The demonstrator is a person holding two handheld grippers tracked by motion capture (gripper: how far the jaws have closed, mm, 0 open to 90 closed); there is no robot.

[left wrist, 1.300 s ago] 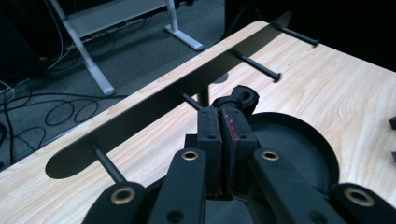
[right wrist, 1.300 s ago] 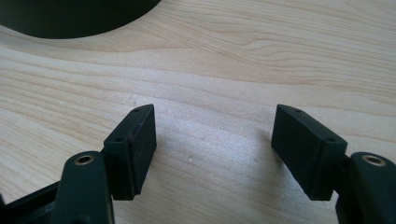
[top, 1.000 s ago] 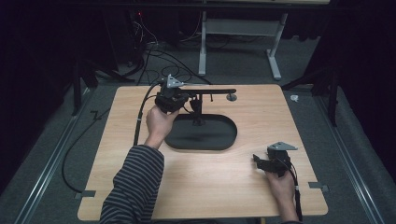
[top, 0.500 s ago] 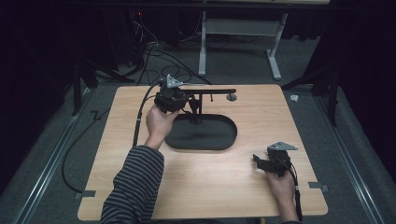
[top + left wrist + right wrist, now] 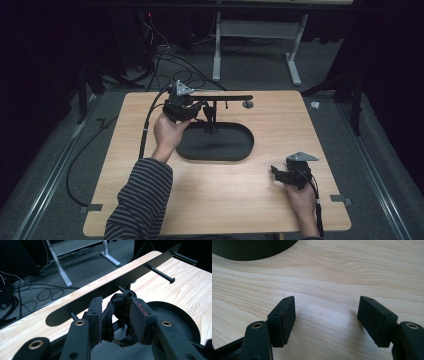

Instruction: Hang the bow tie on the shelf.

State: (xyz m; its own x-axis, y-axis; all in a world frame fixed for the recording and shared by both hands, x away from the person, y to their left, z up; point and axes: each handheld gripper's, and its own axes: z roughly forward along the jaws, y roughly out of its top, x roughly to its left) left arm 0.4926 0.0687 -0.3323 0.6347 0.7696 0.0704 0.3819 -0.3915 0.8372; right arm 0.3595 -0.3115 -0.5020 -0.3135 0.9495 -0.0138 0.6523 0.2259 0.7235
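The left gripper (image 5: 115, 322), up by the far edge of the table (image 5: 150, 200), has just been opening its jaws around a dark loop (image 5: 117, 312) hung on a peg of the black stand (image 5: 212, 107), so the hanging looks about done, with only the withdrawal left. The stand's oval tray (image 5: 240, 145) holds nothing else I can see. Near the right front corner, the right gripper (image 5: 325, 320) rests with jaws wide apart and empty.

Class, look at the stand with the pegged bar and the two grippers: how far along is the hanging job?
Done, it seems: a black loop appears hooked on a peg of the stand's bar. In hand: the left gripper has just been opening its jaws, with the loop between them. Left: drawing that gripper clear. The right gripper rests open over the table, holding nothing.
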